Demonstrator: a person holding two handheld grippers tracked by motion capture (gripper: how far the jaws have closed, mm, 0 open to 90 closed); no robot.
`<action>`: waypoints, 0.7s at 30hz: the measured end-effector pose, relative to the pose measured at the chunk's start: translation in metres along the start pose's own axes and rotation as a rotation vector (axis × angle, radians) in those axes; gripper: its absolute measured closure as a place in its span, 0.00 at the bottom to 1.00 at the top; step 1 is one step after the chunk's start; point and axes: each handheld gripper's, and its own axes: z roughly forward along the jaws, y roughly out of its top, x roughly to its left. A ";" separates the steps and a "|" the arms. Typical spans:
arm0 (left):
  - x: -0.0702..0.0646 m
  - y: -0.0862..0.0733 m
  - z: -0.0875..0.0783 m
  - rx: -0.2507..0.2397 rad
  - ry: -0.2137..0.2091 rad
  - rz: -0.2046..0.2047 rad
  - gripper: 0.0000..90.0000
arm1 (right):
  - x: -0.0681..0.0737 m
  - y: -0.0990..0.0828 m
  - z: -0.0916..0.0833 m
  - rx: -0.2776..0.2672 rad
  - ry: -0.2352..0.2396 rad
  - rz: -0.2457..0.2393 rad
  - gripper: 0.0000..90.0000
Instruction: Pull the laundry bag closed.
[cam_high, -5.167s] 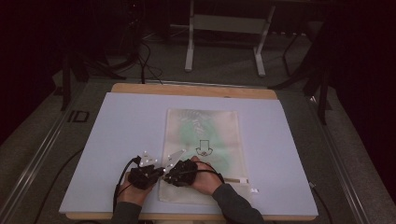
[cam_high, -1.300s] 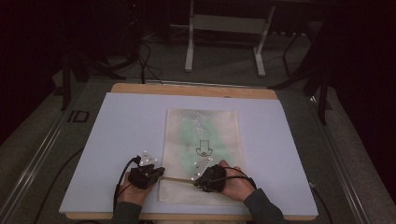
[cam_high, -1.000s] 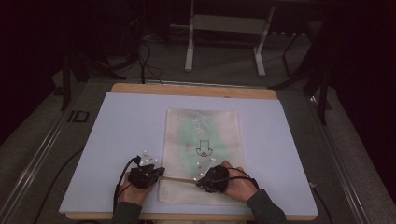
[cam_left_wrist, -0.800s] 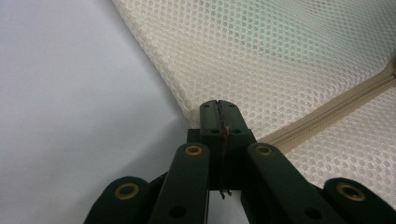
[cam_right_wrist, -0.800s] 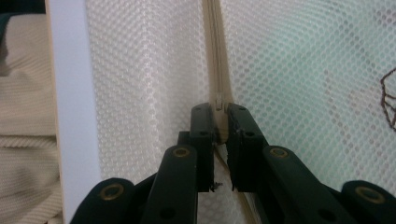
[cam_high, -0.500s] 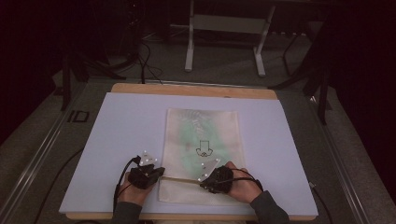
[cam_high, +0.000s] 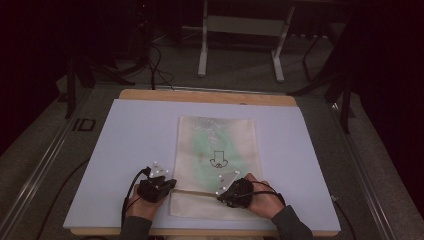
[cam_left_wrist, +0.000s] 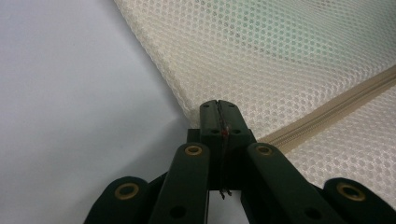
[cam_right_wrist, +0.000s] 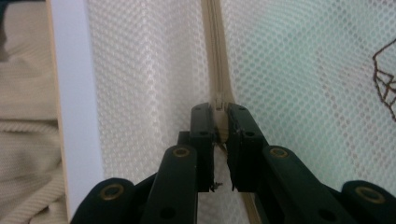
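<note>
Right gripper (cam_high: 239, 192) has slid rightward along the zipper (cam_right_wrist: 217, 70) since a second ago, fingers clamped on the pull. Left gripper (cam_high: 156, 188) pinches the mesh bag (cam_high: 217, 150) corner, anchoring it flat on the desk (cam_high: 125, 130). Zipper's travelling; more to go, I'd say.

A big white board (cam_high: 130, 150) lay on a wooden table (cam_high: 210, 96). Behind the table stood a grey metal stand (cam_high: 240, 40) on a grey carpet floor (cam_high: 45, 145). Black cables (cam_high: 157, 67) lay on the floor near the stand.
</note>
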 end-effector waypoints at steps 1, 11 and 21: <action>0.000 0.000 0.000 0.000 0.000 0.001 0.99 | 0.000 -0.001 0.000 0.001 -0.002 0.002 0.91; 0.000 0.000 0.000 0.000 0.001 0.000 0.99 | -0.003 -0.009 -0.007 -0.003 -0.004 0.008 0.91; 0.000 0.000 0.000 0.000 0.002 0.000 0.99 | -0.004 -0.015 -0.011 0.002 -0.009 0.022 0.91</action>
